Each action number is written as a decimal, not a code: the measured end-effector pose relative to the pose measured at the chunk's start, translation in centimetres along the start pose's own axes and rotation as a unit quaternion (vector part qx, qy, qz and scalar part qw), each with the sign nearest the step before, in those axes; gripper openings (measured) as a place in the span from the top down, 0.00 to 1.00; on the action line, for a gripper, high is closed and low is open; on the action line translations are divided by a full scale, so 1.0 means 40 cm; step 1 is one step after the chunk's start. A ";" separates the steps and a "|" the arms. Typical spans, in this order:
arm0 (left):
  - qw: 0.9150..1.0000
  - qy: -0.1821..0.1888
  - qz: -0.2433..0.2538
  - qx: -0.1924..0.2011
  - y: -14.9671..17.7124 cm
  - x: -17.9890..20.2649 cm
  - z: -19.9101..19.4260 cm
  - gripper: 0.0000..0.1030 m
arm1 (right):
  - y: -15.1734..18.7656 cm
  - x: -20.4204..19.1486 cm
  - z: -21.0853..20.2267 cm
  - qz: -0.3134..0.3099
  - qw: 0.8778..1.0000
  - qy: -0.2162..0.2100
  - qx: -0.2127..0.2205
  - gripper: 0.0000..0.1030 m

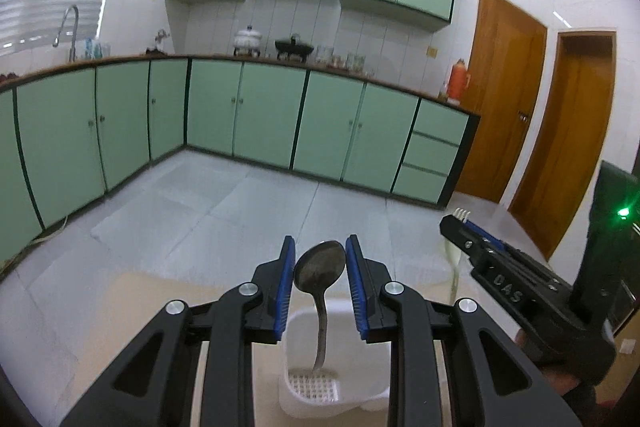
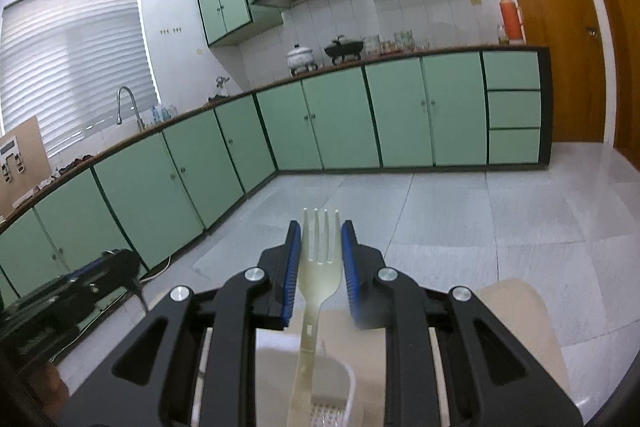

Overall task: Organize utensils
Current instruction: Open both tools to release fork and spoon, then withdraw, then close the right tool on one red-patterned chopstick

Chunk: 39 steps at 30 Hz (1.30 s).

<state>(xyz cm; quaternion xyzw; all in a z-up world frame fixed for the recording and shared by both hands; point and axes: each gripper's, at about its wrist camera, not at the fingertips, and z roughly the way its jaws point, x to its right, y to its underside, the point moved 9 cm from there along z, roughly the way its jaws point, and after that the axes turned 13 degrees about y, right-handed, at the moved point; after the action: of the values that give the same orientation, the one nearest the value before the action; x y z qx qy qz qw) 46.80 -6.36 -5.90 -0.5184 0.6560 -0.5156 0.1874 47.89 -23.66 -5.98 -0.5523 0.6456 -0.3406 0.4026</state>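
Now spoon (image 1: 320, 267) btwn left fingers (image 1: 285, 275), fork (image 2: 320, 267) btwn right.

A dark metal spoon (image 1: 320, 267) is held upright, bowl up, its curved handle hanging down over a white plastic utensil holder (image 1: 376, 355) with a perforated floor. The handle's tip is seen just above that grid. A pale cream plastic fork (image 2: 318, 267) is likewise kept upright, tines up, its flat handle pointing down toward the same white holder (image 2: 344, 379) below it.
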 end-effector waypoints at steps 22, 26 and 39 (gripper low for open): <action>0.998 -0.021 0.016 -0.061 0.279 0.079 -0.313 0.25 | 0.325 0.091 -0.415 -0.033 0.993 0.025 -0.108 0.13; 0.995 -0.023 0.013 -0.096 0.390 0.094 -0.362 0.25 | 0.442 0.079 -0.491 -0.045 0.988 0.024 -0.146 0.13; 0.982 -0.036 -0.001 -0.185 0.641 0.092 -0.438 0.26 | 0.684 0.035 -0.618 -0.087 0.972 0.019 -0.218 0.23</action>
<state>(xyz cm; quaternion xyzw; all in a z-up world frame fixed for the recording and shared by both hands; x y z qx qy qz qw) 19.21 -2.90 -20.21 -0.5628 0.7324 -0.3668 0.1112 13.63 -20.83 -19.42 -0.6742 0.6615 -0.2357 0.2288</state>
